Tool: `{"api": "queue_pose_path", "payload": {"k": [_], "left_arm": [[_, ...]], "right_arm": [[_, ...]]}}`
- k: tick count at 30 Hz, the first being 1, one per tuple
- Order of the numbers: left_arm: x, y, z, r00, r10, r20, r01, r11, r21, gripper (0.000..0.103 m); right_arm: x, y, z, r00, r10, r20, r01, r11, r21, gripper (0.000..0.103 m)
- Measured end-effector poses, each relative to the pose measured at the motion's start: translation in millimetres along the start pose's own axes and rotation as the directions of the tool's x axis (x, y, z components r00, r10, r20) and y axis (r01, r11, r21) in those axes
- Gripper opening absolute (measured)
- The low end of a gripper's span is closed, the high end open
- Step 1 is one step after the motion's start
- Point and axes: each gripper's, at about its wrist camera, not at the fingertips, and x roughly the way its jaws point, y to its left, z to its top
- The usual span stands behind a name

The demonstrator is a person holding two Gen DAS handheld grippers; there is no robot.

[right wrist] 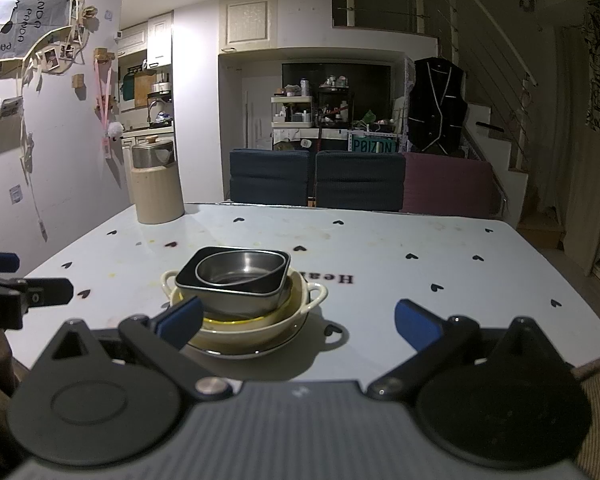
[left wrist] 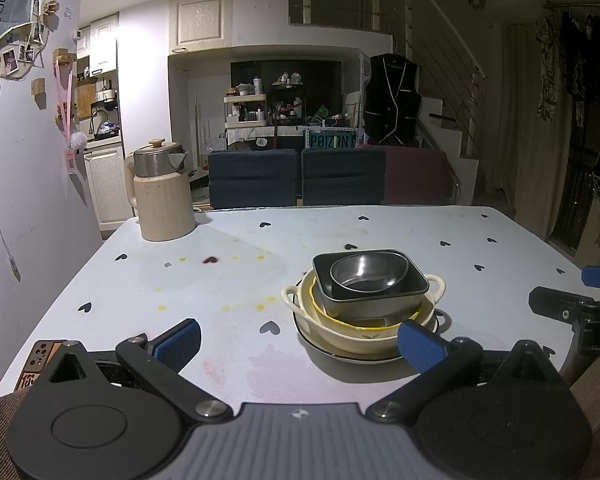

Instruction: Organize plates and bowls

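1. Pale blue table (left wrist: 228, 280) with black hearts, in a dim living room; a cream kettle (left wrist: 162, 196) stands at its far left.
2. Nested bowls (left wrist: 364, 296) sit stacked on a plate (left wrist: 332, 350) near the front edge.
3. Left gripper (left wrist: 300, 344) and right gripper (right wrist: 298, 320) hover before the stack, fingers spread, holding nothing.

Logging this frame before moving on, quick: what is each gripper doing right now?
Left gripper: open, holding nothing, short of the stacked dishes.
Right gripper: open, holding nothing.

Cream kettle (left wrist: 164, 196) (metal-lidded) on table (left wrist: 228, 280).
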Motion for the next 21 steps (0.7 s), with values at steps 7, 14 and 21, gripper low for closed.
{"api": "queue_pose_path", "payload": {"k": [7, 14, 21], "left_arm": [[0.2, 0.0, -0.2, 1.0, 0.001, 0.001, -0.001, 1.0, -0.001, 0.103], [-1.2, -3.9, 5.5, 1.0, 0.004, 0.009, -0.004, 1.0, 0.005, 0.103], [-1.6, -2.4, 3.1, 1.0, 0.01, 0.013, -0.01, 1.0, -0.002, 0.103]], "right_arm": [[-0.2, 0.4, -0.2, 1.0, 0.0, 0.001, 0.0, 1.0, -0.001, 0.103], [0.0, 0.3, -0.3, 1.0, 0.0, 0.001, 0.0, 1.0, 0.0, 0.103], [0.1, 0.1, -0.6, 1.0, 0.0, 0.001, 0.0, 1.0, 0.0, 0.103]]}}
